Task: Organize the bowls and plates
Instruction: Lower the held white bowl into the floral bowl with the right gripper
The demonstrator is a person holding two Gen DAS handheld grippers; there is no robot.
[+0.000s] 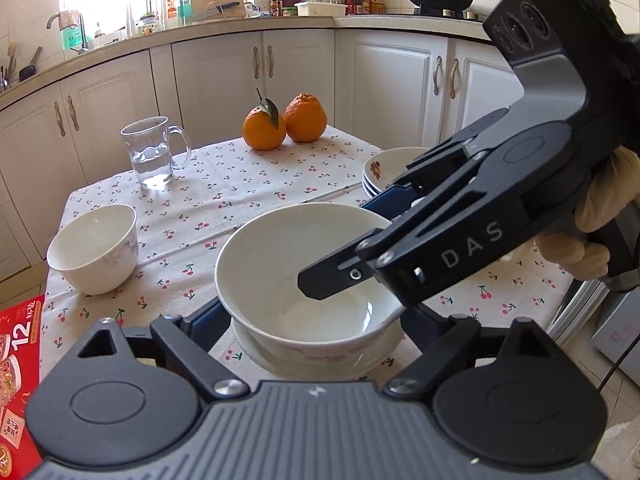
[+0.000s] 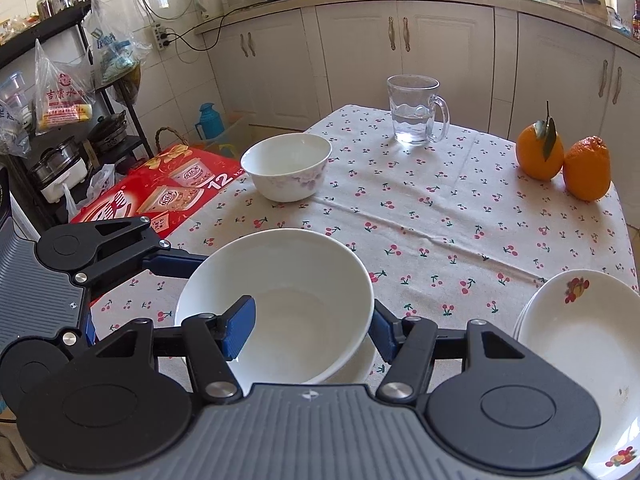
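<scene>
A wide white bowl sits tilted on top of a second white bowl near the table's front edge. My right gripper is shut on the upper bowl's wall, one pad inside and one outside. My left gripper closes on the lower bowl from both sides; its pad ends are hidden under the upper rim. One left finger shows in the right wrist view. A smaller flowered bowl stands apart. Stacked fruit-print plates lie at the right.
A glass mug of water and two oranges stand at the back of the cherry-print tablecloth. A red box lies below the table's left edge. A gloved hand holds the right gripper.
</scene>
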